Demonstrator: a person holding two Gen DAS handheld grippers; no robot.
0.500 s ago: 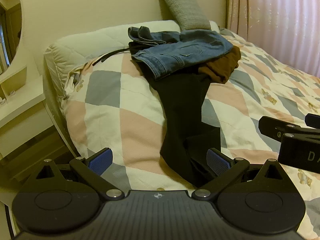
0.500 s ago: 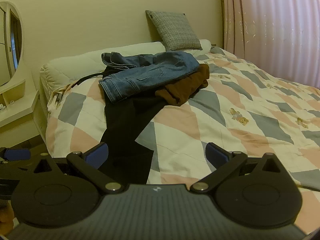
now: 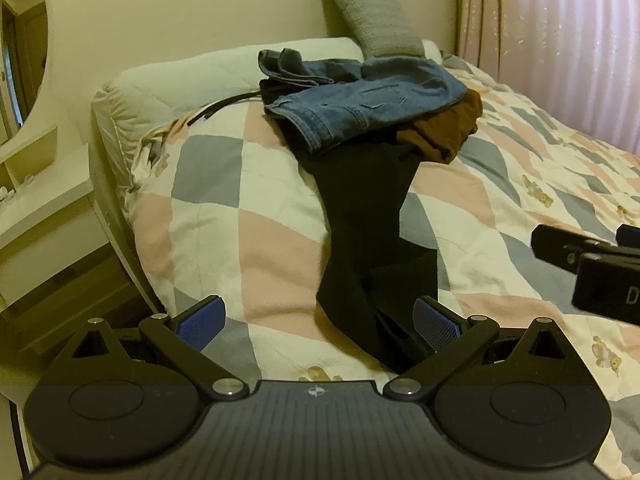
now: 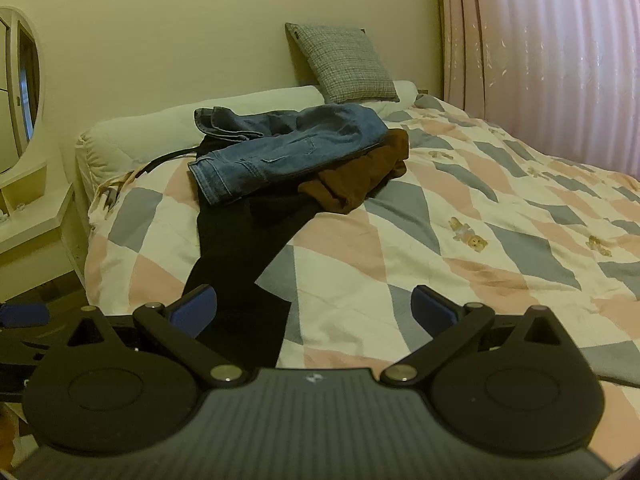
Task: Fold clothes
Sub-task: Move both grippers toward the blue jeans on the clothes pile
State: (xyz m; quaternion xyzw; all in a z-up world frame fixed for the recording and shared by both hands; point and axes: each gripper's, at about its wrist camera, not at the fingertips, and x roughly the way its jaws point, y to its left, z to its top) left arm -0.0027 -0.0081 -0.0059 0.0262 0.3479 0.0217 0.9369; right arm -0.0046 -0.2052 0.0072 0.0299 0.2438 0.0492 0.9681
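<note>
A pile of clothes lies on the bed: blue jeans [image 3: 360, 100] [image 4: 288, 148] on top, a brown garment [image 3: 444, 132] [image 4: 360, 180] under their right side, and a long black garment [image 3: 364, 216] [image 4: 240, 248] that trails down toward the near bed edge. My left gripper [image 3: 320, 320] is open, with the black garment's lower end by its right finger. My right gripper [image 4: 314, 312] is open and empty, over the quilt just right of the black garment; it also shows in the left wrist view [image 3: 592, 264].
The bed carries a checked pink, grey and white quilt [image 3: 240, 208] [image 4: 460, 240]. A grey cushion [image 4: 344, 64] and white pillows [image 3: 172, 84] lie at the head. A white dresser with an oval mirror [image 3: 24, 56] stands left. A pink curtain [image 4: 552, 56] hangs right.
Both grippers have shifted slightly, so the clothes sit a little higher and left in view. Neither gripper has opened, shut or taken anything.
</note>
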